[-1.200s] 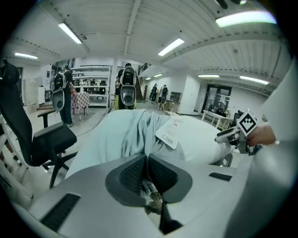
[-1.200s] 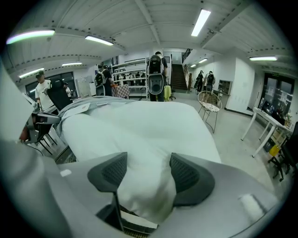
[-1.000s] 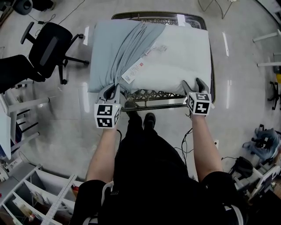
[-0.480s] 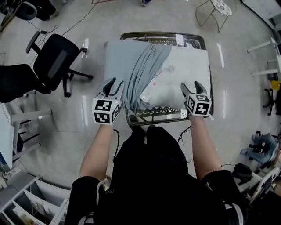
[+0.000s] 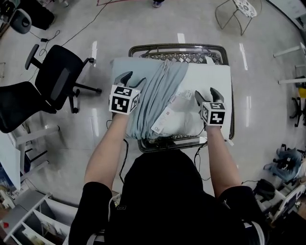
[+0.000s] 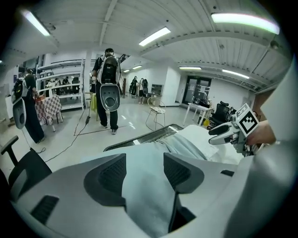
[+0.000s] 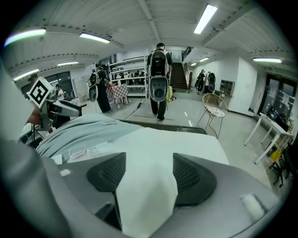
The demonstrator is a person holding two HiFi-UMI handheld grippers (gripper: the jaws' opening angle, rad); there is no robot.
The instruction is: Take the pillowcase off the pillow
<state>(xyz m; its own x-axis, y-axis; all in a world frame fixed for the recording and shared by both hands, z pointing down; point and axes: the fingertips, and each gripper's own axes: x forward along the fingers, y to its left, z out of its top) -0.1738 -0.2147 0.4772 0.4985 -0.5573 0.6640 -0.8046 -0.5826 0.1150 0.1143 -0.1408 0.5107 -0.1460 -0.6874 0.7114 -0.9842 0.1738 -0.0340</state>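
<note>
Big workshop w/ glossy pale floor (image 5: 71, 139), strip lights overhead, shelving and people standing toward 12 o'clock in both gripper views. Black office chair (image 5: 57, 79) at 9 o'clock of a dark mesh table (image 5: 178, 48); wire chair (image 5: 234, 12) off at 1 o'clock.

Lying flat on the table: white pillow (image 5: 210, 76), covering nearly the whole top. Pale blue-grey pillowcase (image 5: 153, 91) on the 9 o'clock half only, bunched into long folds down the middle. Bare white filling side toward 3 o'clock. Sewn labels (image 5: 165, 117) showing by the bunched edge, near 6 o'clock.

Left gripper (image 5: 133, 78) over the pillowcase at the pillow's 9 o'clock side. Jaws just been opening and now standing apart, blue cloth seen in the gap (image 6: 144, 186) but pads not pressing on it, so nothing held. Right gripper (image 5: 205, 94) at the bare 3 o'clock side, clamped on a peak of white pillow (image 7: 148, 186) bulging up between the pads.

Handling, as a guess: both soft and light; pillow squashy, prob. springs back and drags along if the cloth is pulled. Cloth thin, likely to slip from a shallow pinch. Best to re-grab a thick bunch of folds near the gathered edge, keep the pillow pinned w/ the right, then pull toward 9 o'clock.
</note>
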